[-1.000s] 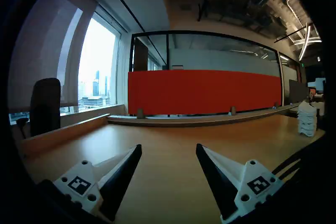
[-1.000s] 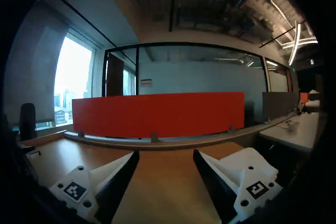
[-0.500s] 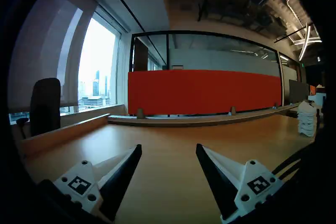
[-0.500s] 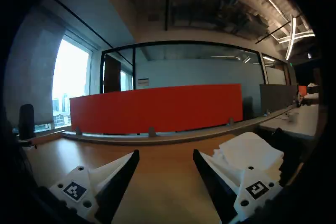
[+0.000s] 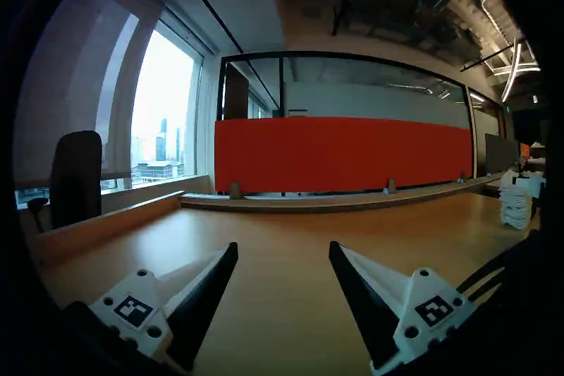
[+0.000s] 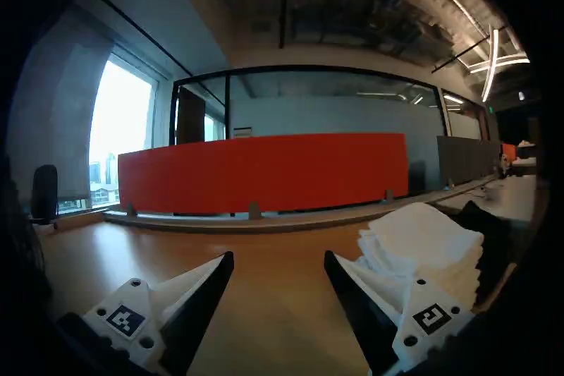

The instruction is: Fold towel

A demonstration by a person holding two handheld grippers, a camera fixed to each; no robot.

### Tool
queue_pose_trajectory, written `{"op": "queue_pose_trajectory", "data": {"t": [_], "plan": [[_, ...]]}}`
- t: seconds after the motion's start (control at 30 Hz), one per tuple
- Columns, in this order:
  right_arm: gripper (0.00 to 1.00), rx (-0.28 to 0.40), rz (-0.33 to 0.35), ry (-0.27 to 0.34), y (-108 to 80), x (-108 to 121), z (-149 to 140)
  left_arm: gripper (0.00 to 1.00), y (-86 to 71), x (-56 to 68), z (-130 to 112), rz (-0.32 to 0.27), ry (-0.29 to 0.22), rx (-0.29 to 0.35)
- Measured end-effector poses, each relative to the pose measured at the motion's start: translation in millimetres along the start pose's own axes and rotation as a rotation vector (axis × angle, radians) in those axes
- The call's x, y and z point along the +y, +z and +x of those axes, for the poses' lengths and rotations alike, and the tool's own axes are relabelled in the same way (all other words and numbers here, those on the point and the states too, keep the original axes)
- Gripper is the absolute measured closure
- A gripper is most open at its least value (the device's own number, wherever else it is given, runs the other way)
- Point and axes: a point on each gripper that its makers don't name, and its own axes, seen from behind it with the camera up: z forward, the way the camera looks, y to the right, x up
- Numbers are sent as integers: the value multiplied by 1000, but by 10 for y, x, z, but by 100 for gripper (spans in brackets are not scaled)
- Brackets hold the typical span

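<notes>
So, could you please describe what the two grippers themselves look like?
The left gripper and right gripper match: white fingers tapering to points, black inner faces, screw holes, and a square black-and-white marker on each. Black cables run beside the left one.

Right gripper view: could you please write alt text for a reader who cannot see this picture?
The open right gripper hovers low over a wooden table and holds nothing. A stack of folded white towels lies just behind the finger at the right of the picture. Farther back stand a long red partition and, at the left, a bright window.
</notes>
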Motion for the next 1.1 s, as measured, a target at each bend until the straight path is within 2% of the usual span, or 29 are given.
{"op": "queue_pose_trajectory", "data": {"t": [0.67,1.1], "plan": [[1,-22,13,-27,20,-105,-212,4,3,2,3,0,0,0],[1,-27,8,-58,4,-127,-204,4,-1,9,1,0,0,0]]}}
